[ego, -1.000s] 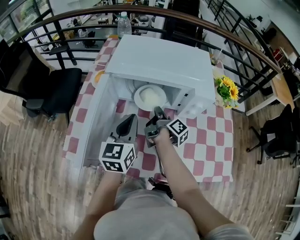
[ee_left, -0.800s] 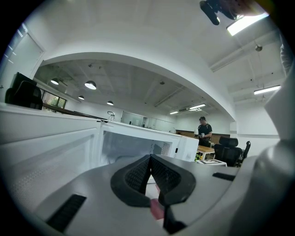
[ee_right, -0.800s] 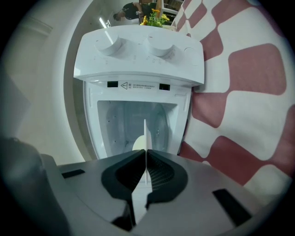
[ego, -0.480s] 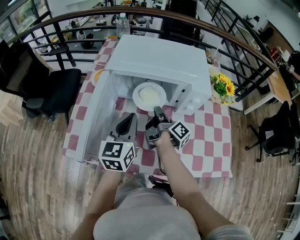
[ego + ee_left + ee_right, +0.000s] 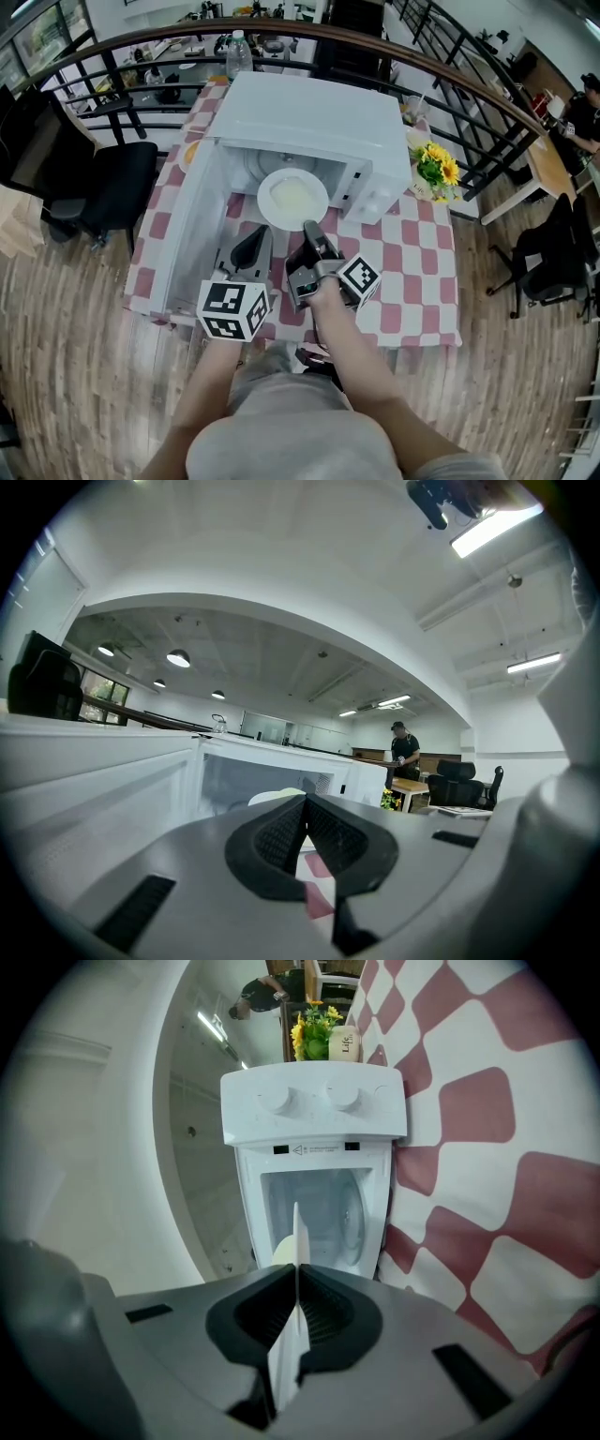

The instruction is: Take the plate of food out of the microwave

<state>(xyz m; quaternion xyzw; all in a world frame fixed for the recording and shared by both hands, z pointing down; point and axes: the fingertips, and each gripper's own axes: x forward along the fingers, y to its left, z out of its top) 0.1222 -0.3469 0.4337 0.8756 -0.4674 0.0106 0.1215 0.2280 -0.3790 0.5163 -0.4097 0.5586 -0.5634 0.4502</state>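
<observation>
The white microwave [image 5: 309, 122] stands on the checked table with its door [image 5: 192, 234] swung wide to the left. A white plate of pale food [image 5: 292, 199] sticks out of the cavity mouth. My right gripper [image 5: 310, 228] is shut on the plate's near rim. In the right gripper view the plate [image 5: 295, 1241] runs edge-on between the closed jaws of that gripper [image 5: 297, 1274], with the open microwave [image 5: 314, 1115] beyond. My left gripper [image 5: 255, 242] hovers beside the door, shut and empty. In its own view the left gripper [image 5: 302, 803] points at the cavity and the plate [image 5: 274, 797].
A red-and-white checked cloth [image 5: 412, 272] covers the table. A pot of yellow flowers [image 5: 433, 169] stands right of the microwave and a water bottle [image 5: 238, 52] behind it. A black chair [image 5: 103, 187] is at the left, a curved railing [image 5: 487, 89] behind.
My right gripper has drawn back and up, bringing the plate further out of the microwave cavity. The left gripper has barely shifted.
</observation>
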